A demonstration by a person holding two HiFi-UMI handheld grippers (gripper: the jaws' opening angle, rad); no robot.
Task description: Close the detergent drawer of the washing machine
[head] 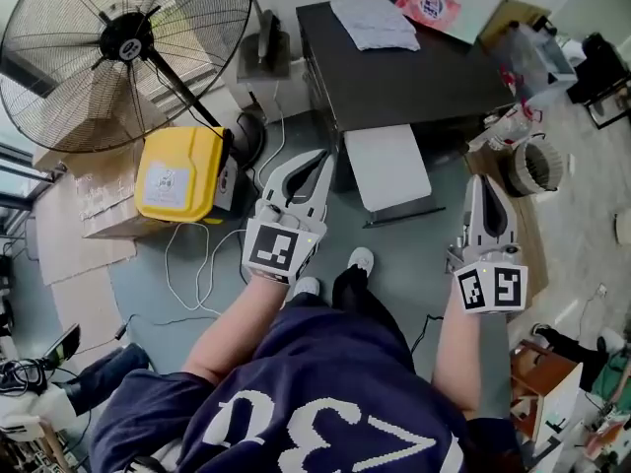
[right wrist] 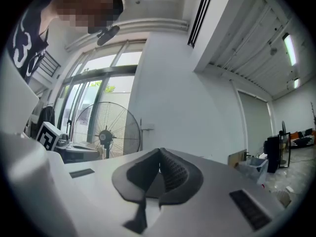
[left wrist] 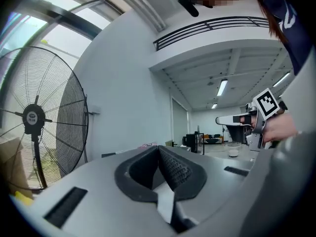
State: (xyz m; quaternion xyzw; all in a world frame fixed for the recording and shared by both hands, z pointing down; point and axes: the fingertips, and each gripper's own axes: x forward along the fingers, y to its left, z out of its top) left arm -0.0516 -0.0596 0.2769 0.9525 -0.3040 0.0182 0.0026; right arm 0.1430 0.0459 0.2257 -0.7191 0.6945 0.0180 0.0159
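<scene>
The dark-topped washing machine (head: 414, 82) stands ahead of me in the head view. A white drawer (head: 386, 166) juts out of its front toward me. My left gripper (head: 321, 158) hovers over the floor just left of that drawer, shut and empty. My right gripper (head: 485, 179) hangs to the drawer's right, also shut with nothing in it. Both point level. In the left gripper view the black pads (left wrist: 173, 169) meet, and the right gripper (left wrist: 256, 117) shows beyond them. In the right gripper view the pads (right wrist: 170, 172) are pressed together too.
A big floor fan (head: 118, 47) and a yellow case (head: 182, 173) stand at the left, with white cables (head: 197, 274) on the floor. Cardboard boxes (head: 94, 205) lie further left. A clear bin (head: 537, 57) and a round white basket (head: 537, 166) crowd the right. Cloths (head: 375, 23) lie on the machine.
</scene>
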